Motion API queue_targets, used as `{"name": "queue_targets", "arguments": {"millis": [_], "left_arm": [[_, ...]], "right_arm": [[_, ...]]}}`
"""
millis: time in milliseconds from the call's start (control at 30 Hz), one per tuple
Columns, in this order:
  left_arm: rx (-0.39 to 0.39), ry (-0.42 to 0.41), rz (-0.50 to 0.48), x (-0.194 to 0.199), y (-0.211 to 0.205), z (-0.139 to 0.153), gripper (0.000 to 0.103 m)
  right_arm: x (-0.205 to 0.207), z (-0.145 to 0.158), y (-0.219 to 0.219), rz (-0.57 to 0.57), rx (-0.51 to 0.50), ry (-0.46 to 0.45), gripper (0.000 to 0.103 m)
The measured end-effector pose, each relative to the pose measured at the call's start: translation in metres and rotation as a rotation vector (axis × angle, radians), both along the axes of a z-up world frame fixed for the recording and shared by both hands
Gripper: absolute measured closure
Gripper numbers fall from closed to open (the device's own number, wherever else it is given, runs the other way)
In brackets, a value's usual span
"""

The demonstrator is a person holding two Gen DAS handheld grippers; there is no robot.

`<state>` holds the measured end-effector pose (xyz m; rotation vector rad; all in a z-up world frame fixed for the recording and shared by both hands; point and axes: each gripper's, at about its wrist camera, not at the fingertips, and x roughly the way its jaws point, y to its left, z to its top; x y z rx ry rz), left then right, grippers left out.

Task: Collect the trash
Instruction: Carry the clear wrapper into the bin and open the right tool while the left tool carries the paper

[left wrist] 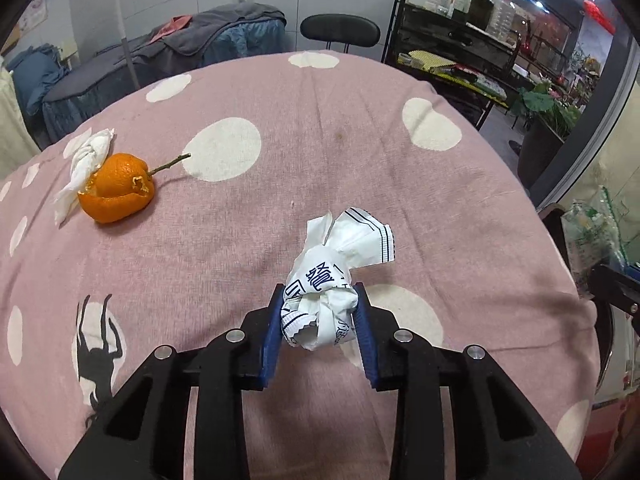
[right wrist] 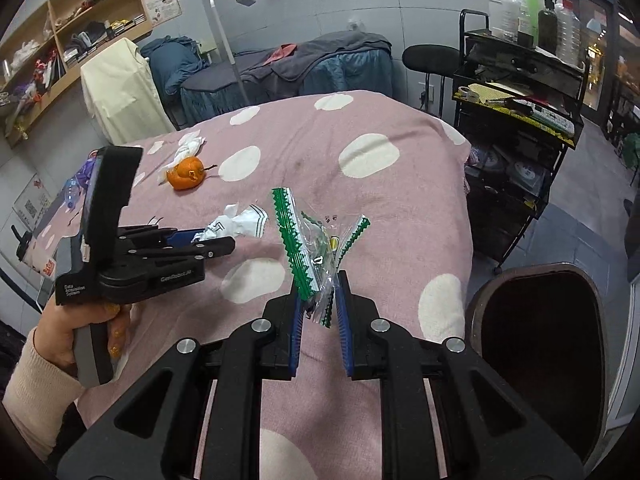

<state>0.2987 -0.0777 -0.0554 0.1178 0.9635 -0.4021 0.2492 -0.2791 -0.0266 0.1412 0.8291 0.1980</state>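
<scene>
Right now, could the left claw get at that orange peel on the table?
Probably not yet. The cloth between the left claw and the orange peel looks bare, so the way is free, but the claw is already full, pinching a crumpled white wrapper.

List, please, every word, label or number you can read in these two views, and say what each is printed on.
"Data Acquisition System": side of the left gripper body.
"GenRobot.AI": same body, further forward; small, so partly uncertain.
Blue characters on the crumpled white wrapper: too creased to read.
Wall posters, QR sheet and bottle labels: too small to read.
Clear green-edged wrapper: no readable text.
</scene>
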Motion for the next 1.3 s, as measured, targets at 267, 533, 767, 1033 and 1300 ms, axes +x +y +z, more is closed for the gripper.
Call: {"name": "queue_targets", "arguments": {"millis": [267,533,767,1033,1300], "left_arm": [[-0.129,-0.081,-0.016,-0.053,-0.014,0.024,0.071],[-0.226,-0.111,-0.047,-0.089,-0.040,0.035,0.071],[-0.270,-0.107,-0.103,-0.110,-0.071,0.035,0.071],[-0.301,-0.091,-0.190,-0.127,-0.112,0.036,0.070],[-0.296,-0.067,-0.252,-0.138,-0.143,0.030,0.071]], "right_arm": [[-0.028,-0.005,-0.027,-0.066,0.043,-0.013,0.086],[-0.062,-0.012,-0.066,-0.176,0.063,-0.019,0.087],[-0.093,-0.025,-0.114,-0.297,0.044,0.013,0.086],[-0.103,-0.068,-0.162,-0.420,0.020,0.141,0.086],[-0.082,-0.125,-0.193,-0.478,0.011,0.317,0.086]]}}
